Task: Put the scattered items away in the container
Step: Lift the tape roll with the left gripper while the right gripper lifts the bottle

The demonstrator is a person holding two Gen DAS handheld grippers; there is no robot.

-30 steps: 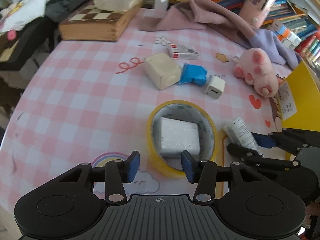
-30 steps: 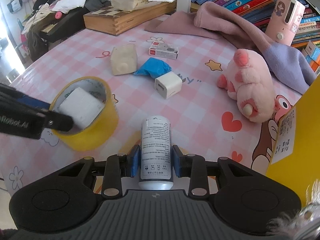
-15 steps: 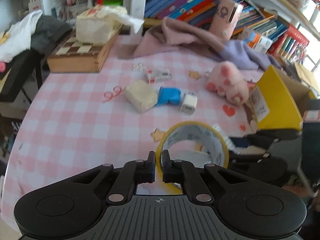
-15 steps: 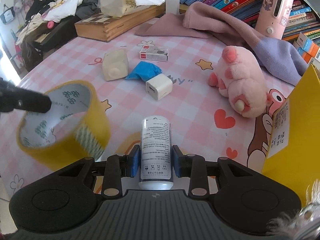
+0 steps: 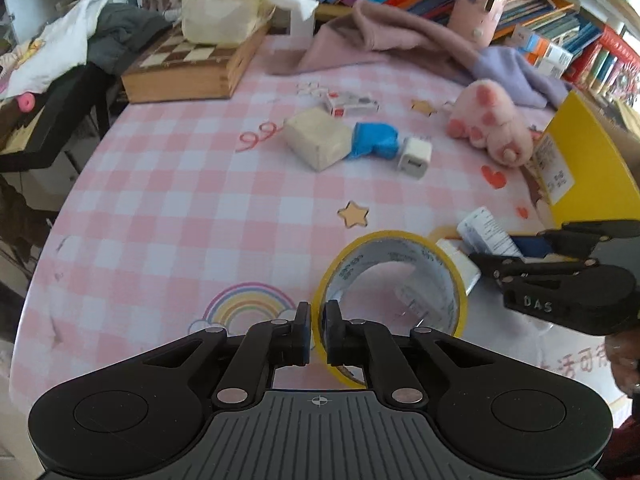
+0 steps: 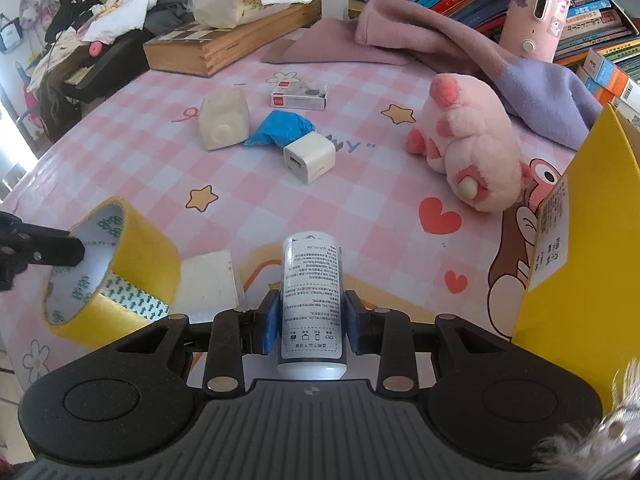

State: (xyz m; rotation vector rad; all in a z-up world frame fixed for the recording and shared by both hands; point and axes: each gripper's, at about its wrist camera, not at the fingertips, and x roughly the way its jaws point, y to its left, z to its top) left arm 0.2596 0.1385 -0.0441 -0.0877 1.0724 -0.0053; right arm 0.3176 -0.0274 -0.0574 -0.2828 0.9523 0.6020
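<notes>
Left wrist view: one yellow tape roll [image 5: 390, 280], lifted clear of the table [image 5: 160, 208], its wall pinched in the closed left gripper [image 5: 317, 330]; one yellow box [image 5: 580, 168] stands at right.

Right wrist view: one white bottle [image 6: 312, 300] clamped in the right gripper [image 6: 311, 326]; one plush toy [image 6: 468, 148], one charger [image 6: 309, 157], one white block [image 6: 210, 280] lie on the table.

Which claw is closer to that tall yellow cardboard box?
The right claw, gripping a white cylindrical bottle, is just beside the yellow cardboard box. The left claw, clamping a yellow tape roll, sits farther away.
</notes>
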